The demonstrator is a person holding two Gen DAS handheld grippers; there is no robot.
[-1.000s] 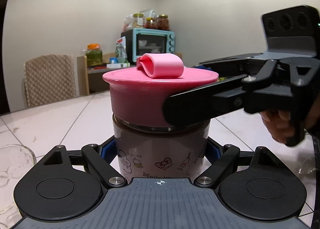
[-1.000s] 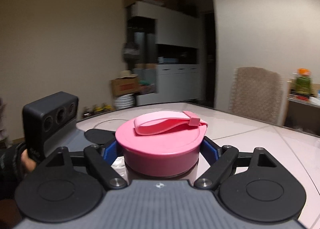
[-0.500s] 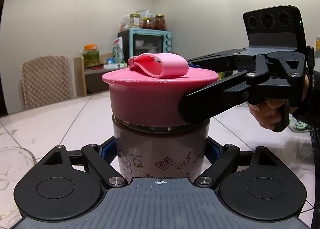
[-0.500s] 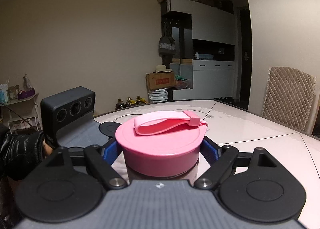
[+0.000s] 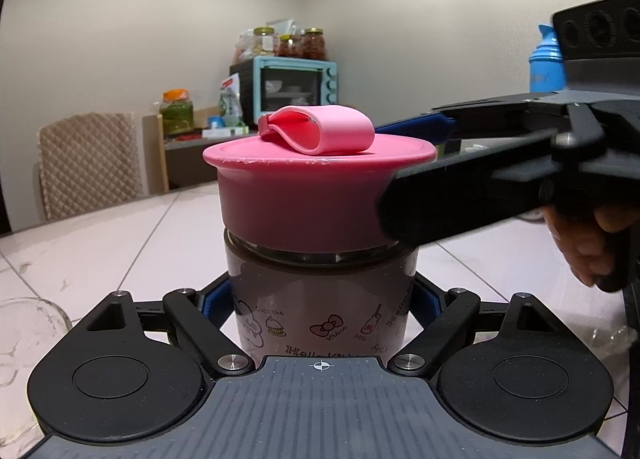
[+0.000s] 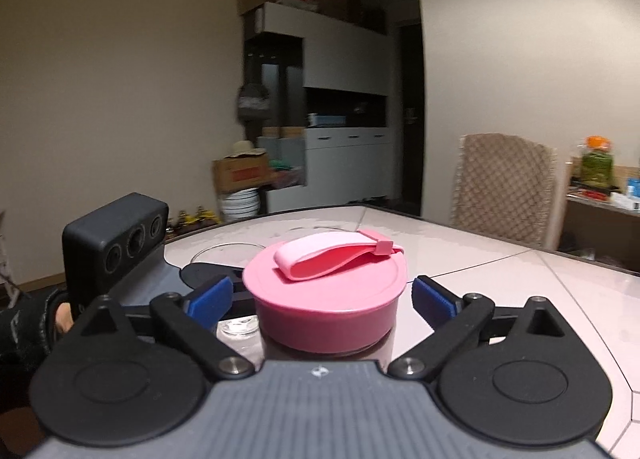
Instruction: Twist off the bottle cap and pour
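A brown glass bottle with cartoon prints stands on the white table, and my left gripper is shut on its body. Its wide pink cap with a folded pink strap sits on the neck. In the right wrist view my right gripper straddles the pink cap; its jaws are opening, and both blue pads stand clear of the cap's sides. From the left wrist view, one right finger crosses in front of the cap's right side.
A clear glass stands at the near left of the bottle. A padded chair is at the table's far side. A blue bottle is at the right, behind my right tool. A hand holds that tool.
My right gripper, shut on the cap in both earlier frames, has let go and spread its pads. It also swung around the bottle. The left gripper and bottle stayed put.
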